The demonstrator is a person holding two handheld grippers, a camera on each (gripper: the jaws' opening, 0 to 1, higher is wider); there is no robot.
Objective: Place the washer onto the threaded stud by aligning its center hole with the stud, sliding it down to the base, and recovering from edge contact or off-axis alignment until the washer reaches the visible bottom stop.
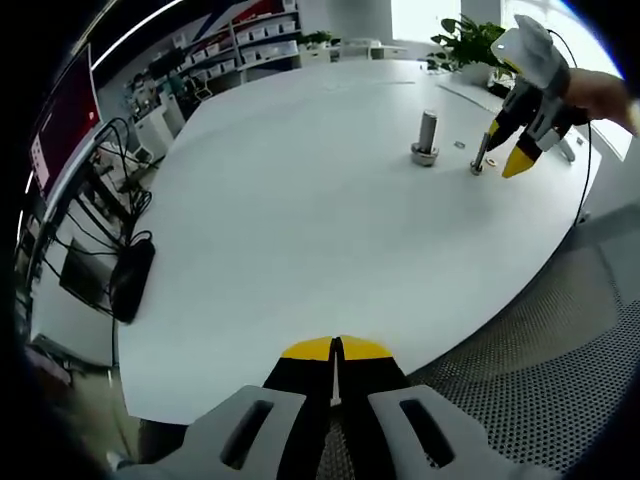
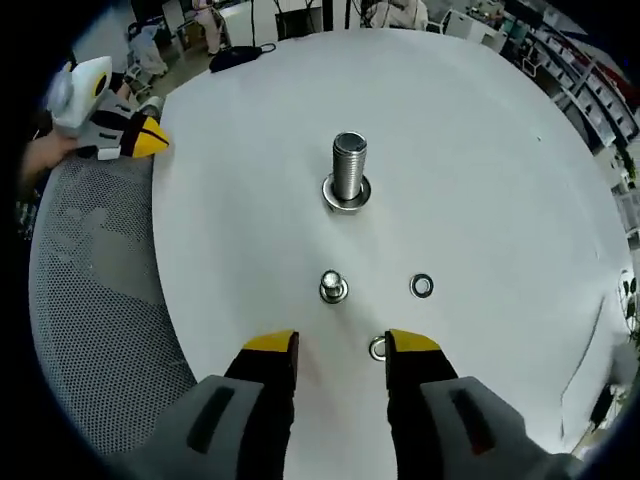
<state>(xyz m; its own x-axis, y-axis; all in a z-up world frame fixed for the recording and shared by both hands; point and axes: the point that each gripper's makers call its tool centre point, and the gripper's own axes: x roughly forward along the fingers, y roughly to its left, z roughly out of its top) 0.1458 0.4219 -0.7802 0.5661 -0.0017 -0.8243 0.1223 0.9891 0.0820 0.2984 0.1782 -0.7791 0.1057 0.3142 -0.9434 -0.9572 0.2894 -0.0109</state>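
Observation:
On the white round table [image 2: 480, 150] a thick threaded stud [image 2: 349, 165] stands upright with a washer [image 2: 347, 196] around its base. Closer to me is a short, thin stud [image 2: 333, 287], also ringed at its foot. One loose washer [image 2: 422, 286] lies to its right, and another washer [image 2: 378, 348] lies against the inner side of my right-hand fingertip. My right gripper [image 2: 340, 345] is open just short of the thin stud, with nothing between its jaws. In the left gripper view it hovers as the right gripper [image 1: 512, 152] beside the thin stud [image 1: 478, 160] and thick stud [image 1: 427, 135]. My left gripper [image 1: 337, 350] is shut at the near table edge.
A grey mesh chair [image 2: 90, 330] sits by the table edge, under the left gripper [image 2: 120, 135] held by a hand. A black pouch [image 1: 130, 280] with cables lies at the table's left edge. A plant [image 1: 475, 40] and shelves [image 1: 250, 35] stand beyond.

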